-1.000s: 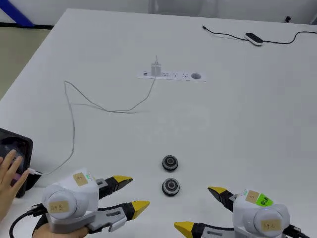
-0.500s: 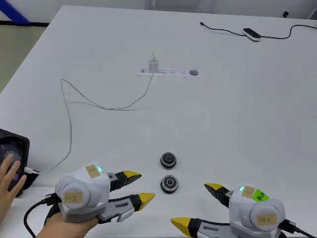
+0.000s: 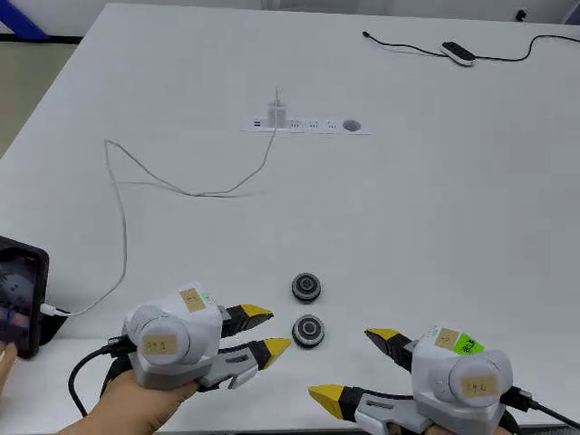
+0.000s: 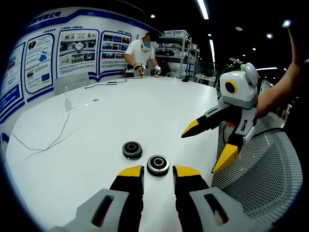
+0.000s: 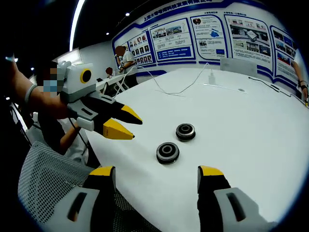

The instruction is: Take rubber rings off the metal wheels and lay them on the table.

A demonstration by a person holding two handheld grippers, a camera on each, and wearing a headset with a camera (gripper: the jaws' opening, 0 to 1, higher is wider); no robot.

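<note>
Two small metal wheels with black rubber rings lie flat on the white table: the near wheel point(image 3: 309, 330) point(image 4: 158, 165) point(image 5: 167, 152) and the far wheel point(image 3: 306, 287) point(image 4: 132, 149) point(image 5: 185, 131). My left gripper point(image 3: 265, 331) point(image 4: 158, 172) sits just left of the near wheel, jaws a small way apart, nothing between them. My right gripper point(image 3: 353, 366) point(image 5: 156, 172) stands wide open at the front right, a little short of the near wheel.
A white power strip point(image 3: 308, 125) with a plugged charger and a trailing cable point(image 3: 122, 227) lies further back. A black remote point(image 3: 458, 53) with its cord is at the far right. A dark phone point(image 3: 18, 294) rests at the left edge.
My left gripper has moved right, toward the near wheel, and its jaws have narrowed. The right gripper has edged slightly left. The hand by the phone has drawn back.
</note>
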